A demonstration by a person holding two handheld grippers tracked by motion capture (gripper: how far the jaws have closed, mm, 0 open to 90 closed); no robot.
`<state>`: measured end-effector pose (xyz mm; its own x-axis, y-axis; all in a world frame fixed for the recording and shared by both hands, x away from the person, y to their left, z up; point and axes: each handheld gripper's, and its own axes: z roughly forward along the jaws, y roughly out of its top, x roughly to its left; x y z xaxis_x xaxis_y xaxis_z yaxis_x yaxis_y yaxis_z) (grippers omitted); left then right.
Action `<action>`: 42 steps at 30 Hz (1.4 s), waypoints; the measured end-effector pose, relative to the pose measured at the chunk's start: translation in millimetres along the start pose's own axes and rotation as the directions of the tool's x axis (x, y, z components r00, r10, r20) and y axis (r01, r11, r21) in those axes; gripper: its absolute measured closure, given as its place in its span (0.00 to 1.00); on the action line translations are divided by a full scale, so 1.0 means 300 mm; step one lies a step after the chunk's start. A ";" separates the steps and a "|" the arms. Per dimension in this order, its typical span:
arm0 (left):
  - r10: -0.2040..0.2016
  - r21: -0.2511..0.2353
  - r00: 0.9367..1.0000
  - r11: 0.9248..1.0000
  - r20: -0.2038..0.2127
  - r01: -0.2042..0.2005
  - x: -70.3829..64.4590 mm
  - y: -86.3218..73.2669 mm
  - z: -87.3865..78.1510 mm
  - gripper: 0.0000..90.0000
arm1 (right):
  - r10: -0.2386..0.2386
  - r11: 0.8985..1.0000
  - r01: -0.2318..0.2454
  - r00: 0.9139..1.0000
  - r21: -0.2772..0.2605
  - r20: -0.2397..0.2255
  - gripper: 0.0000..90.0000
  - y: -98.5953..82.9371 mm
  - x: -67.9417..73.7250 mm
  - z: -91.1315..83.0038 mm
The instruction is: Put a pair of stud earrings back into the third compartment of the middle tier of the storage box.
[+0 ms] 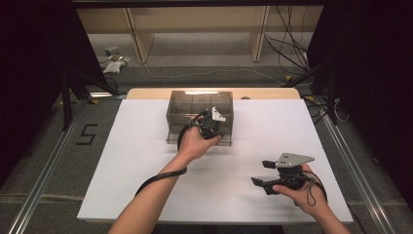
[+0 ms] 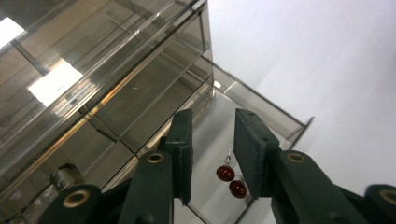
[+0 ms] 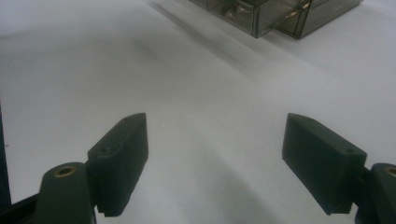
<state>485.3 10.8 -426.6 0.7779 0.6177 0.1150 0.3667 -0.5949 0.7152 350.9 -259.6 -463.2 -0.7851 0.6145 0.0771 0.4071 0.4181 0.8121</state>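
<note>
Red earrings (image 2: 231,181) lie in the pulled-out drawer (image 2: 261,105) of the clear box (image 1: 199,116); left gripper (image 2: 212,144) hovers over them, jaws partly apart, holding nothing; right gripper (image 3: 215,163) gapes wide above the white table (image 1: 146,161), empty.

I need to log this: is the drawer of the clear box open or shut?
Open: the drawer juts out from the clear box, red earrings inside.

Drawer box (image 1: 195,105): smoky clear plastic, glossy. Earrings (image 2: 231,181): shiny red beads, metal hooks. Table cover (image 1: 146,161): matt white, smooth.
</note>
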 end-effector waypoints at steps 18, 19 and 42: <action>-0.111 -0.069 0.994 0.991 0.025 0.112 0.026 -0.088 -0.160 0.38 | 0.000 1.000 0.000 1.000 0.005 0.002 0.26 0.000 0.001 0.000; -0.117 -0.072 0.993 0.990 0.022 0.119 0.027 -0.097 -0.166 0.35 | 0.002 1.000 -0.002 1.000 0.003 0.003 0.26 0.000 0.002 0.000; -0.158 -0.137 0.987 0.977 0.033 0.161 -0.017 -0.297 -0.310 0.00 | 0.007 1.000 -0.007 1.000 0.002 0.007 0.26 0.002 0.002 0.002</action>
<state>401.3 108.4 -426.7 0.7266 0.6867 -0.0226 0.4141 -0.4115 0.8119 351.1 -258.6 -463.1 -0.7793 0.6217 0.0788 0.4134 0.4155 0.8102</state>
